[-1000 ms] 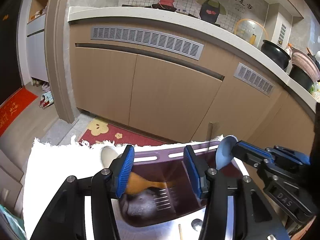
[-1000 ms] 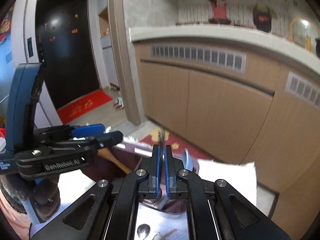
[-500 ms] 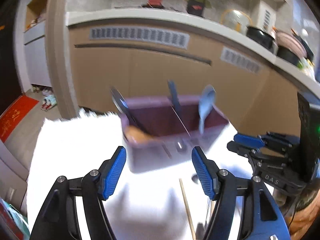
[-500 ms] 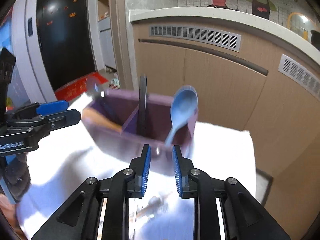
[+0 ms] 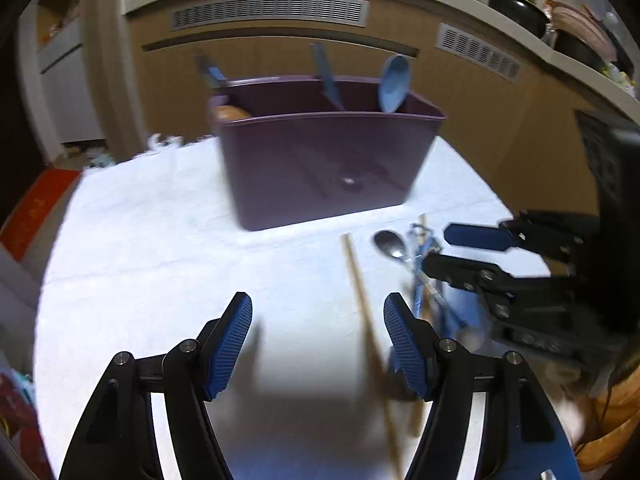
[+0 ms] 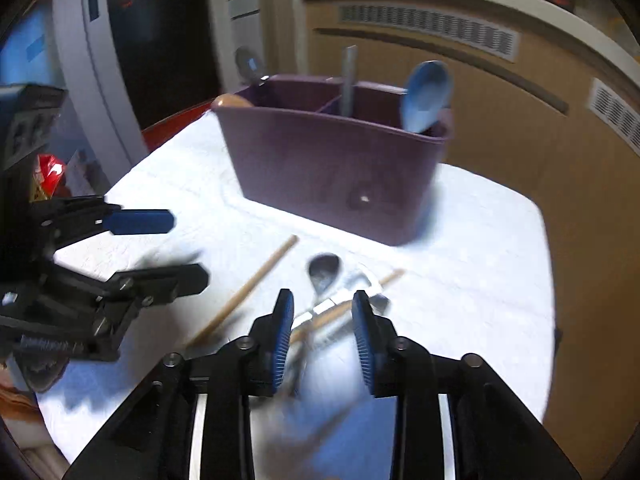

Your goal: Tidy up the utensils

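A purple utensil holder (image 5: 324,160) (image 6: 332,168) stands on the white cloth and holds a blue spoon (image 5: 394,84) (image 6: 426,96), a grey upright utensil (image 6: 348,80) and a wooden spoon (image 6: 232,101). Loose on the cloth in front lie a metal spoon (image 5: 390,244) (image 6: 324,272) and wooden chopsticks (image 5: 360,292) (image 6: 248,288). My left gripper (image 5: 318,336) is open and empty above the cloth, left of the pile. My right gripper (image 6: 322,334) is open over the loose utensils; it also shows in the left wrist view (image 5: 460,252).
The white cloth (image 5: 140,240) covers a small table whose edges drop off at the left and far side. Kitchen cabinets (image 5: 260,60) stand behind it. Pots (image 5: 520,8) sit on the counter at the upper right. A dark door (image 6: 160,40) is at the left.
Both grippers pulled back from the purple holder and now sit lower over the cloth. The right gripper opened after being shut a second ago. The blue spoon now stands in the holder.
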Demonstrator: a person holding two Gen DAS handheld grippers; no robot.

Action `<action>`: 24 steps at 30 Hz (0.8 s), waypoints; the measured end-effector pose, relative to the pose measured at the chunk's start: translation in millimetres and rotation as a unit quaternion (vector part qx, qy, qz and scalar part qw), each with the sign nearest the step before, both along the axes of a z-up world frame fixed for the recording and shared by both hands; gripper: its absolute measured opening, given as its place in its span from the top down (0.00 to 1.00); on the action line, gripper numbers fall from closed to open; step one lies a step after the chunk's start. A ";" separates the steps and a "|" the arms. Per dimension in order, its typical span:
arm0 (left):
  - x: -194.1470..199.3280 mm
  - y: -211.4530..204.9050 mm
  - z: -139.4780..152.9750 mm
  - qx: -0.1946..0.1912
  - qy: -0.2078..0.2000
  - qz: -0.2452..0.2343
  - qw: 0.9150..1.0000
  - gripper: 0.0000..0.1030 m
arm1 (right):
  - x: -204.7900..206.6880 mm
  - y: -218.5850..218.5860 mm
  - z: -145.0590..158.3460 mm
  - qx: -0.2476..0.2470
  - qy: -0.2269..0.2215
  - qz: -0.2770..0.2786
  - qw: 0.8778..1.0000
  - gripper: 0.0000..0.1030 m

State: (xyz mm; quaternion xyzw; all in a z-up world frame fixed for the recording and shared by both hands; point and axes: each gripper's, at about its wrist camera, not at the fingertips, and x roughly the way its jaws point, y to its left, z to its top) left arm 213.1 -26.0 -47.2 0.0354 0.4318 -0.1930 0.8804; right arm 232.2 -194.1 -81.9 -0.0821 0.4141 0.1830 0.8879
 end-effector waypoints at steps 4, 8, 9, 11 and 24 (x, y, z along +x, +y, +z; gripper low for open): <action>-5.0 20.0 0.5 -0.006 -0.001 0.017 1.000 0.33 | 21.3 16.7 -9.8 -0.026 0.003 0.002 1.000 0.64; -7.8 34.3 -1.2 -0.021 -0.002 0.025 0.999 0.32 | 34.9 17.1 -20.4 -0.026 0.020 -0.006 0.999 0.64; -7.8 36.2 -2.3 -0.026 -0.001 0.025 0.999 0.32 | 36.3 17.0 -23.1 -0.029 0.022 -0.006 0.999 0.64; -5.9 36.4 -4.3 -0.032 0.002 0.025 0.999 0.32 | 41.8 17.5 -28.6 -0.034 0.032 -0.009 0.999 0.64; -5.5 32.2 -10.7 -0.037 0.015 0.014 0.999 0.32 | 8.8 14.2 -8.8 -0.029 0.008 -0.016 0.999 0.76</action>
